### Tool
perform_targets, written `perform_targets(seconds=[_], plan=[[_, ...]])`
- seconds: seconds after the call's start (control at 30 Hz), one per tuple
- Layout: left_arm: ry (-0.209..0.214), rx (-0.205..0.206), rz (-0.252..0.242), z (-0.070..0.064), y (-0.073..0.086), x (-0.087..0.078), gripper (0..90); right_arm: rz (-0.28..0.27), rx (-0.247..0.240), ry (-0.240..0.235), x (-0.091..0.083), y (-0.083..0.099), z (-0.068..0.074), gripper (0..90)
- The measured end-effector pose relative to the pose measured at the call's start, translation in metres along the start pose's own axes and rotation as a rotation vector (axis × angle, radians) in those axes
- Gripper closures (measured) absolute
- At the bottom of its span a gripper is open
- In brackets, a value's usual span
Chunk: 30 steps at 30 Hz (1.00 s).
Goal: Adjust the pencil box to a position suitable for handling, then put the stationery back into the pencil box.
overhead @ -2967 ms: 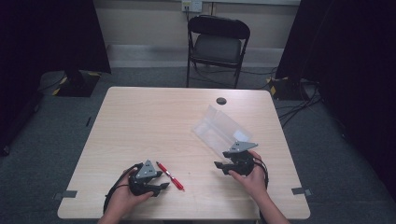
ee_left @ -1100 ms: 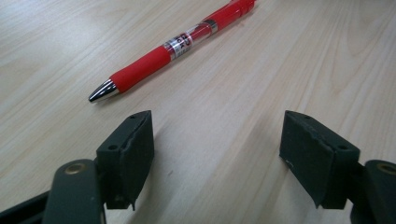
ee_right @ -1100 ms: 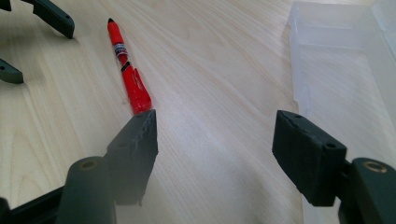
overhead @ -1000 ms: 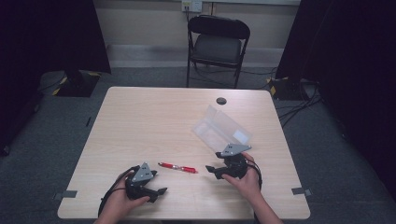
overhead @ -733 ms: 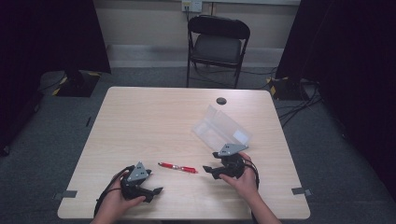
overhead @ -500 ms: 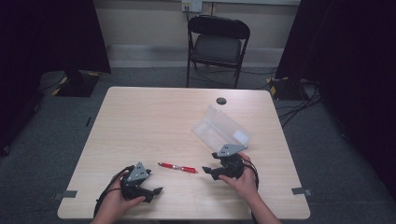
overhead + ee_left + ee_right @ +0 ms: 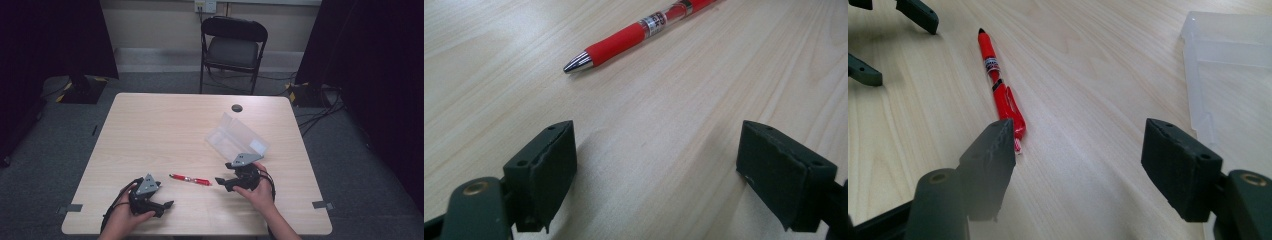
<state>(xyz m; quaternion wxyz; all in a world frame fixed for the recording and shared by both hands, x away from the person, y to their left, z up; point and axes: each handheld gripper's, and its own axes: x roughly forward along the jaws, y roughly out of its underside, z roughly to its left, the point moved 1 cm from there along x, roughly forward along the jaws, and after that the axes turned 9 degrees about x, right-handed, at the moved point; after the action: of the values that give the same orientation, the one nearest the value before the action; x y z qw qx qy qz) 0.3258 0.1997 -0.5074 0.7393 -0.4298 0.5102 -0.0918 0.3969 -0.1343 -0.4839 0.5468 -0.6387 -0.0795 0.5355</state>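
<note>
The red pen (image 7: 190, 179) lies flat on the table (image 7: 165, 130), between the left gripper (image 7: 167, 205) at its 7 o'clock and the right gripper (image 7: 220, 183) at its 3 o'clock. Both have their jaws spread wide, holding nothing. The left gripper view shows the silver tip (image 7: 576, 61); the right gripper view shows the clip end and a clear plastic box (image 7: 1228, 65).

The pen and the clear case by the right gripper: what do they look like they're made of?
The red pen looks like glossy plastic with a matte, perhaps rubbery, red grip and a shiny metal-looking tip; part of the barrel is see-through. The clear case looks like frosted translucent plastic: the table's pale wood grain, probably laminate, shows through it.
</note>
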Motion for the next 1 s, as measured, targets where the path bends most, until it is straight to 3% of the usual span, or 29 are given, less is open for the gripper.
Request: perform_targets(seconds=[0.7, 1.0], plan=[[0.003, -0.001, -0.008, 0.0, 0.0, 0.001, 15.4, 0.009, -0.033, -0.024, 0.008, -0.004, 0.006, 29.0], [-0.002, 0.008, -0.003, 0.0, 0.0, 0.0, 15.5, 0.026, -0.064, -0.052, 0.02, -0.007, 0.011, 32.3]])
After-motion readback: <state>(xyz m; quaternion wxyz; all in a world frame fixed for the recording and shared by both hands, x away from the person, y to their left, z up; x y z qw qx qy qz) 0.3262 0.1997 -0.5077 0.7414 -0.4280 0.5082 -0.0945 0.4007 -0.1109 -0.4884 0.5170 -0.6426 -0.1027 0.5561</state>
